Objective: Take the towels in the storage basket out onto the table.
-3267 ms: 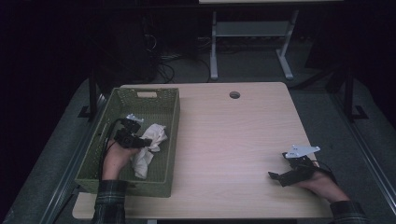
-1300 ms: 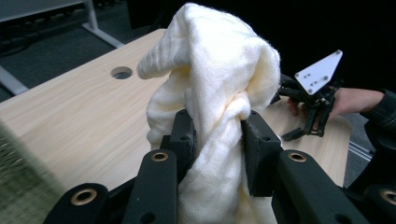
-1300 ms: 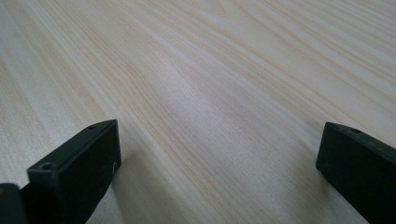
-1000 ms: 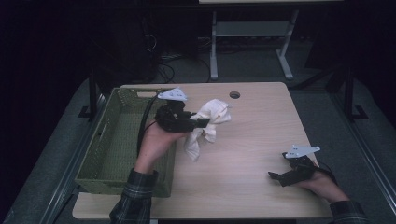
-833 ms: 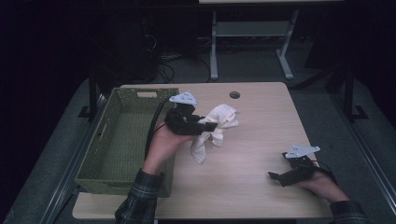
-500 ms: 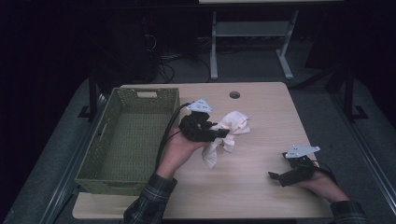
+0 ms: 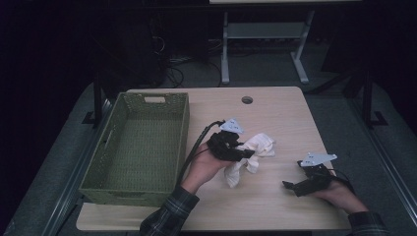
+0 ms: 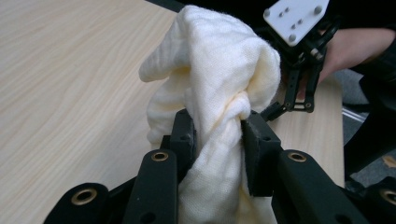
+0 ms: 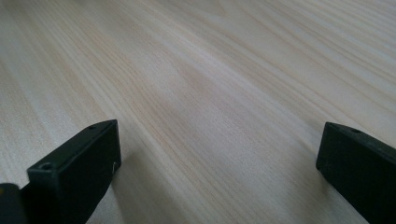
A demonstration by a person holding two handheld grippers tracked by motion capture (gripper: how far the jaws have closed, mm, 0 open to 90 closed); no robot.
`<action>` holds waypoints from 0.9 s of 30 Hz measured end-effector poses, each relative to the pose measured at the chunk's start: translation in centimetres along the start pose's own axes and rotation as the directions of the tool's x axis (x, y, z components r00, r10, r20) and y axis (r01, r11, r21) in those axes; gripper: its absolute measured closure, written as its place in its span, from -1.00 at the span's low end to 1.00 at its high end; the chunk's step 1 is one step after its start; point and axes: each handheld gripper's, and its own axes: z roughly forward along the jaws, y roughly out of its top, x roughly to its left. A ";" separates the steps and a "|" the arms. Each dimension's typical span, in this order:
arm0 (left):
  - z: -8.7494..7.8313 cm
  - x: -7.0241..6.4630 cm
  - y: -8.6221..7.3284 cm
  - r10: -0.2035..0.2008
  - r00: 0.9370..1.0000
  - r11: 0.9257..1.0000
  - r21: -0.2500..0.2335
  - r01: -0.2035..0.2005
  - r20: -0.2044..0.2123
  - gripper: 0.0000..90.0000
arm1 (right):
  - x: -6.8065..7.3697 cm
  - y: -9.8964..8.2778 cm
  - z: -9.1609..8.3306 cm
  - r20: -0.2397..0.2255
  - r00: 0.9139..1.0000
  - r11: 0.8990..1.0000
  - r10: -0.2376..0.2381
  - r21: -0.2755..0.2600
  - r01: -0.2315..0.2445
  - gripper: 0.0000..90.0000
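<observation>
1. Clenching a bunched cream cloth [image 8: 210, 98] between its two black pads, the left claw [image 8: 217, 135] holds it squeezed at a twisted waist; the fabric bulges above the jaws.
2. Seen from the high view, that cloth [image 7: 253, 152] sits low over the middle of the table [image 7: 275, 113], its loose end touching the wood, just right of the green woven basket [image 7: 142, 142].
3. The right claw [image 9: 217, 154] is released, jaws wide apart over bare wood grain; the high view shows it [image 7: 295, 187] resting near the table's right front edge.
4. No writing is readable anywhere.
</observation>
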 end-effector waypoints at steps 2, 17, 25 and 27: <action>0.8 0.0 -0.3 -0.007 1.000 1.000 0.000 0.007 0.018 0.53 | 0.0 0.0 0.0 0.000 1.000 1.000 0.000 0.000 0.000 -1.00; 6.0 0.2 -2.7 0.020 1.000 0.997 0.076 -0.022 0.022 0.50 | 0.0 0.0 0.0 0.001 1.000 1.000 -0.004 0.002 0.004 -1.00; 8.8 0.0 -4.0 0.036 0.999 0.989 0.145 -0.039 0.029 0.34 | 0.0 0.0 0.0 0.001 1.000 1.000 -0.004 0.002 0.004 -1.00; 8.9 0.0 -4.0 0.031 0.999 0.990 0.140 -0.036 0.039 0.01 | 0.0 0.0 0.0 0.001 1.000 1.000 -0.003 0.002 0.003 -1.00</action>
